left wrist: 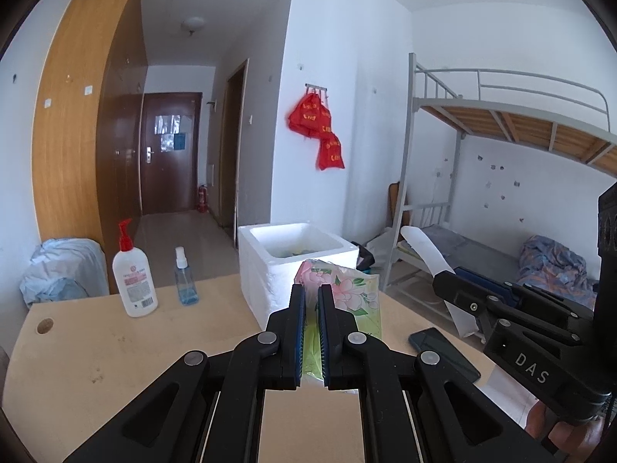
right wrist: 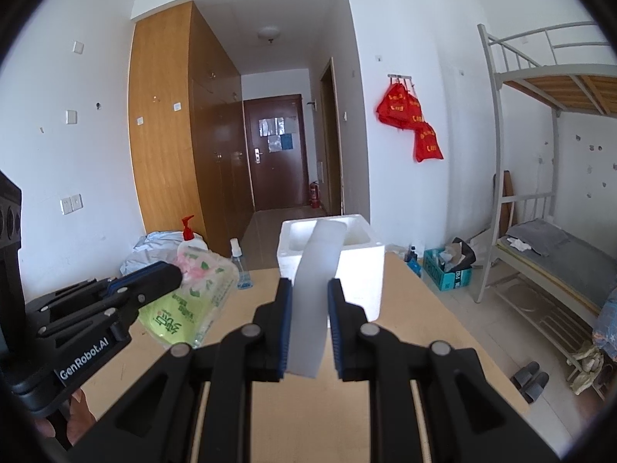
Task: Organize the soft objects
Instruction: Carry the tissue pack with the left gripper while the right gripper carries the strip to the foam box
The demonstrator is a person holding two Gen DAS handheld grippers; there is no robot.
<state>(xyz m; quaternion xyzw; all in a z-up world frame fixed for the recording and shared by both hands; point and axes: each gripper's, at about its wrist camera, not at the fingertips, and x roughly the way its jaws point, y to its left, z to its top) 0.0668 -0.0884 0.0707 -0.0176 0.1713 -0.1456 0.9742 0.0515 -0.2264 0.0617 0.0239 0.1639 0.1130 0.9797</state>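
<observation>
My left gripper [left wrist: 312, 295] is shut on a green tissue pack with a pink flower print [left wrist: 347, 297], held above the table near the white foam box [left wrist: 270, 266]. The pack also shows in the right wrist view [right wrist: 193, 301], with the left gripper [right wrist: 175, 274] on it. My right gripper [right wrist: 308, 289] is shut on a white foam strip [right wrist: 314, 301] that stands up between the fingers, in front of the foam box [right wrist: 362, 270]. The strip also shows in the left wrist view [left wrist: 428, 254], held by the right gripper [left wrist: 443, 281].
A white pump bottle [left wrist: 133, 277] and a small blue spray bottle [left wrist: 185, 281] stand at the table's [left wrist: 96, 347] far left. A dark phone [left wrist: 443, 351] lies on the right of the table. A bunk bed [left wrist: 501, 193] stands to the right, beyond the table.
</observation>
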